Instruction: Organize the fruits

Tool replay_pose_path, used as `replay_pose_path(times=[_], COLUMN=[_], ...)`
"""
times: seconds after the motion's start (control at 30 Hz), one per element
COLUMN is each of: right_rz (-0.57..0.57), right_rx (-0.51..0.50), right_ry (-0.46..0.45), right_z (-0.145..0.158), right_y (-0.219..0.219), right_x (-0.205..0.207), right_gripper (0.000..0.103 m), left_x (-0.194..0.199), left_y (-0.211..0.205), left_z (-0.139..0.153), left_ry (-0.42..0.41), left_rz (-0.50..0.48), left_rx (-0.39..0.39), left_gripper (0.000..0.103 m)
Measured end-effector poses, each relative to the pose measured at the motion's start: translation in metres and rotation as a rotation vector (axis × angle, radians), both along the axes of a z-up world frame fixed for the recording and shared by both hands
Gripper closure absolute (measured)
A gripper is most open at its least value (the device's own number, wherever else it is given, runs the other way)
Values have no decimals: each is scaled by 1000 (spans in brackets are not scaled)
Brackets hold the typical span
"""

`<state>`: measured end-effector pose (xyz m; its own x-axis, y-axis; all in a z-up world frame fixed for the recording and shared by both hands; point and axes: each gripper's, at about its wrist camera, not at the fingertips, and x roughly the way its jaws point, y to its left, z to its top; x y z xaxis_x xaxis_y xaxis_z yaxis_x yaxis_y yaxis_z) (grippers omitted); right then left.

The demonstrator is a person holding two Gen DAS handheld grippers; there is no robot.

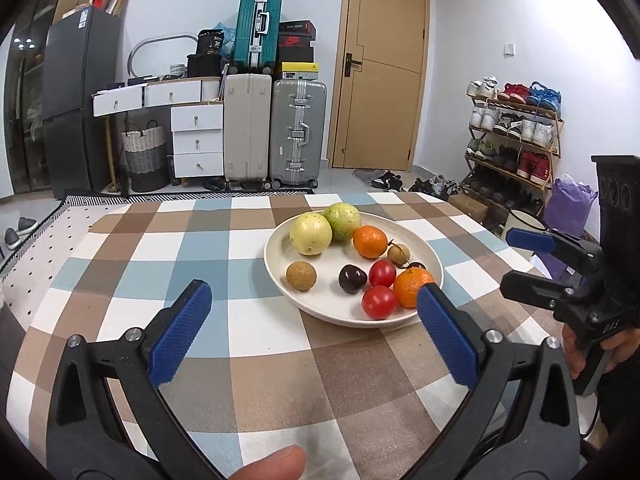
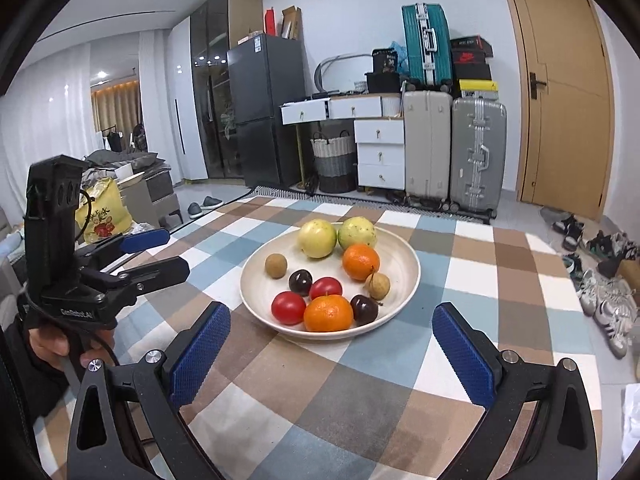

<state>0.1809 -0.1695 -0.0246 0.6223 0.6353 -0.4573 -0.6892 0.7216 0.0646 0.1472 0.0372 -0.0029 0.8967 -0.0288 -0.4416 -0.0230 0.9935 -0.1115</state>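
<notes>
A cream plate (image 1: 280,256) (image 2: 400,264) sits on the checked tablecloth and holds the fruit: two pale green-yellow guavas (image 1: 311,234) (image 2: 317,238), two oranges (image 1: 370,241) (image 2: 329,313), two red tomatoes (image 1: 379,302) (image 2: 288,307), two dark plums (image 1: 352,278) (image 2: 364,309) and two brown longans (image 1: 301,275) (image 2: 275,265). My left gripper (image 1: 314,294) is open and empty, just short of the plate's near rim. My right gripper (image 2: 332,316) is open and empty, in front of the plate. Each gripper shows in the other's view, the right (image 1: 528,258) and the left (image 2: 160,250).
The table (image 1: 240,360) carries a brown, blue and white checked cloth. Beyond it stand suitcases (image 1: 276,136), white drawers (image 1: 198,140), a dark fridge (image 1: 76,96), a shoe rack (image 1: 516,132) and a wooden door (image 1: 380,64). Shoes (image 2: 604,280) lie on the floor at the right.
</notes>
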Motion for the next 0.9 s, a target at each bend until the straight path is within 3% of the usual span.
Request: replay_pose_path(times=[0.9], right_rz=[-11], right_rx=[44], right_ry=[1], right_z=[1], right_y=[-7], right_x=[2], right_gripper=[0], left_x=[1], left_y=[3], left_z=[-1], left_ry=[-1], left_rz=[-3], left_rx=[-6], left_gripper=[1])
